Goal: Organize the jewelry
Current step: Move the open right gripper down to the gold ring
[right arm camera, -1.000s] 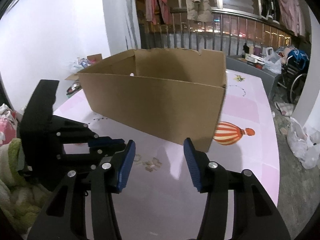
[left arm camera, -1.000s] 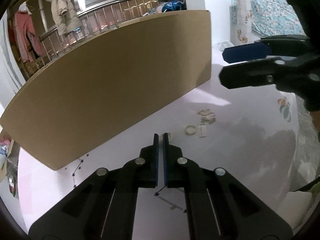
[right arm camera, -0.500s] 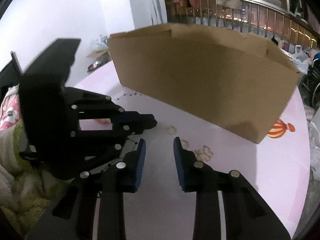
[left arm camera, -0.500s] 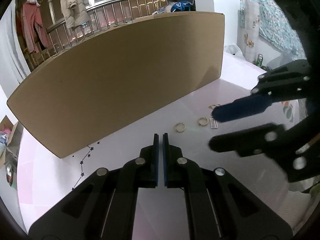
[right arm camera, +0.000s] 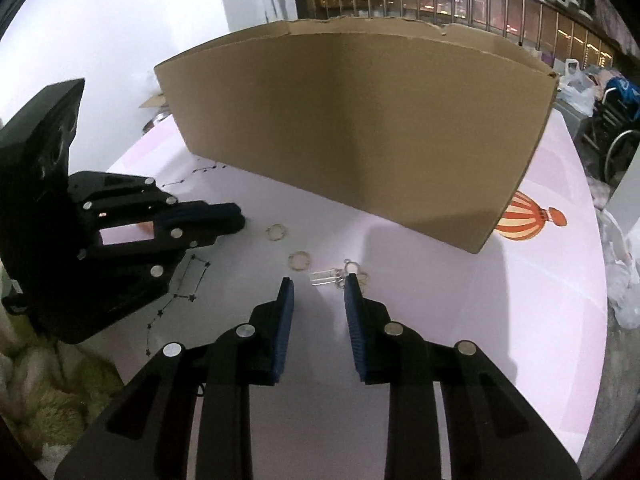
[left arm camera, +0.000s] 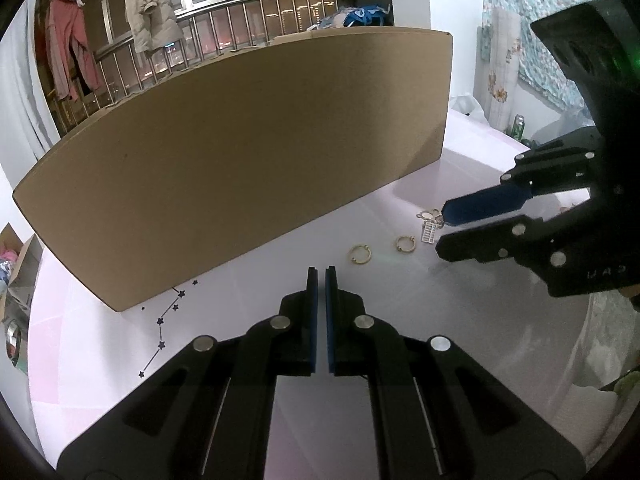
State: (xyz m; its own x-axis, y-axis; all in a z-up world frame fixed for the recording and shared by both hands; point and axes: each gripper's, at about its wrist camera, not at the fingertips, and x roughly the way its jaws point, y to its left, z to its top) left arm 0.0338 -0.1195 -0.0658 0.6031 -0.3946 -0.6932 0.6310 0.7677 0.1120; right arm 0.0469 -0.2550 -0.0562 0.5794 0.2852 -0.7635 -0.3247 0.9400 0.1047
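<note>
Right wrist view: before the box [right arm camera: 360, 128], the charm [right arm camera: 340, 276] is being approached by half-open, empty right gripper [right arm camera: 318, 292] (closing next).

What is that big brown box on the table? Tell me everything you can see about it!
The cardboard box is big, plain and brown, with no print that shows. It stands upright on the pink table, open at the top, and its top edge looks a bit ragged. What is inside stays hidden. Its right corner sits beside a striped balloon picture. The small gold rings lie in front of it, apart from it. Neither tool touches it.
</note>
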